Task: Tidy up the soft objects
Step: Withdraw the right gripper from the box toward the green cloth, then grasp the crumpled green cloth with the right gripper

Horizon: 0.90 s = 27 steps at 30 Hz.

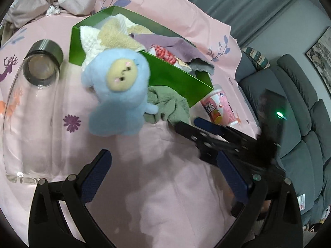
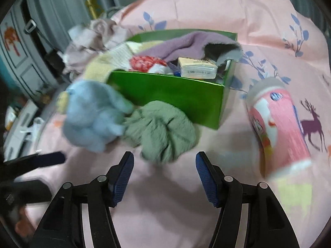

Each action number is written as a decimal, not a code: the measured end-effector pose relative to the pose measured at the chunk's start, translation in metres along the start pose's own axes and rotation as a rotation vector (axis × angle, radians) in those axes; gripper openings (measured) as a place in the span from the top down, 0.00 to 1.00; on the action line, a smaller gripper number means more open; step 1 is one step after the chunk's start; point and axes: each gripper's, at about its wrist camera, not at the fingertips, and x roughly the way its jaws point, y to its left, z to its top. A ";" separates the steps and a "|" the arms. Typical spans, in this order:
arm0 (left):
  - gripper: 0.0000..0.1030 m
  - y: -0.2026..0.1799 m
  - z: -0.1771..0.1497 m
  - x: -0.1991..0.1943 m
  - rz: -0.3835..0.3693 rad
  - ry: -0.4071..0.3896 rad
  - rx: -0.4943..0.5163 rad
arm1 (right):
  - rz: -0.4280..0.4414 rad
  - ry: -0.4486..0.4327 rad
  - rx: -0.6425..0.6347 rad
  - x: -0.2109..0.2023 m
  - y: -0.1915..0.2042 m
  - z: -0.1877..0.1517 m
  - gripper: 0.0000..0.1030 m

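Pink printed sheet (image 1: 165, 186) covers the surface. Green box (image 2: 175, 99) sits at centre, stuffed with cloths; purple cloth (image 2: 186, 43) drapes over its far rim.

Blue plush toy (image 1: 118, 95) leans on the box's near left corner. Green cloth (image 2: 161, 130) lies crumpled just right of it, touching the box's near wall.

Right gripper (image 2: 164, 177): fingers spread wide, empty, cloth just beyond the tips, apart from the pads.

Left gripper (image 1: 165, 177): fingers wide open, empty, plush ahead, well beyond the tips.

Pink canister (image 2: 279, 128) lies at right, glass jar (image 1: 35, 103) at left.
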 end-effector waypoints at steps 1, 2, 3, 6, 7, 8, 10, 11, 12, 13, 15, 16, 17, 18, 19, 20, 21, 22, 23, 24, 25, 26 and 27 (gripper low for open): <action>0.01 0.003 0.000 -0.002 -0.005 -0.008 0.002 | -0.008 0.008 -0.009 0.006 0.001 0.002 0.43; 0.01 0.006 -0.001 -0.005 -0.010 -0.013 0.001 | -0.022 0.019 -0.020 0.014 0.001 0.005 0.53; 0.01 0.008 -0.001 -0.008 -0.023 -0.018 0.000 | -0.026 0.023 -0.028 0.017 0.002 0.006 0.69; 0.01 0.011 -0.001 -0.012 -0.040 -0.022 -0.003 | 0.005 0.013 -0.064 0.019 0.005 0.005 0.85; 0.01 0.011 -0.002 -0.011 -0.049 -0.018 -0.007 | 0.027 0.009 -0.065 0.016 0.005 0.003 0.86; 0.01 0.011 -0.003 -0.010 -0.056 -0.012 -0.012 | 0.044 -0.001 -0.070 0.010 0.006 -0.001 0.87; 0.01 0.009 -0.005 -0.007 -0.057 0.002 -0.015 | 0.078 -0.015 -0.081 -0.003 0.010 -0.010 0.87; 0.01 0.008 -0.006 -0.005 -0.055 0.012 -0.013 | 0.113 -0.028 -0.080 -0.014 0.011 -0.018 0.87; 0.01 0.006 -0.008 -0.003 -0.052 0.024 -0.009 | 0.144 -0.035 -0.086 -0.023 0.012 -0.025 0.87; 0.01 0.002 -0.010 0.001 -0.049 0.038 -0.004 | 0.163 -0.035 -0.096 -0.030 0.014 -0.031 0.87; 0.01 -0.006 -0.014 0.010 -0.060 0.072 0.009 | 0.201 -0.016 -0.125 -0.043 0.018 -0.044 0.87; 0.01 -0.011 -0.017 0.015 -0.064 0.090 0.018 | 0.230 0.001 -0.131 -0.048 0.019 -0.052 0.87; 0.01 -0.015 -0.019 0.020 -0.066 0.107 0.029 | 0.247 0.016 -0.135 -0.053 0.019 -0.059 0.87; 0.01 -0.018 -0.020 0.024 -0.066 0.119 0.037 | 0.246 0.029 -0.144 -0.056 0.019 -0.065 0.87; 0.02 -0.022 -0.022 0.029 -0.062 0.138 0.048 | 0.238 0.035 -0.148 -0.058 0.017 -0.069 0.87; 0.03 -0.026 -0.024 0.035 -0.063 0.157 0.058 | 0.220 0.040 -0.148 -0.062 0.015 -0.074 0.86; 0.03 -0.028 -0.025 0.038 -0.059 0.169 0.063 | 0.204 0.044 -0.141 -0.064 0.011 -0.078 0.80; 0.04 -0.031 -0.028 0.041 -0.054 0.181 0.073 | 0.181 0.043 -0.126 -0.065 0.005 -0.081 0.76; 0.08 -0.034 -0.031 0.042 -0.052 0.184 0.084 | 0.164 0.042 -0.114 -0.066 0.002 -0.081 0.65; 0.10 -0.035 -0.033 0.042 -0.045 0.185 0.091 | 0.136 0.036 -0.094 -0.067 -0.004 -0.083 0.51; 0.14 -0.036 -0.033 0.042 -0.037 0.185 0.092 | 0.127 0.029 -0.081 -0.068 -0.007 -0.083 0.46; 0.18 -0.035 -0.034 0.042 -0.026 0.181 0.091 | 0.125 0.017 -0.070 -0.069 -0.010 -0.084 0.43; 0.22 -0.035 -0.034 0.041 -0.017 0.177 0.086 | 0.130 0.013 -0.066 -0.068 -0.010 -0.082 0.43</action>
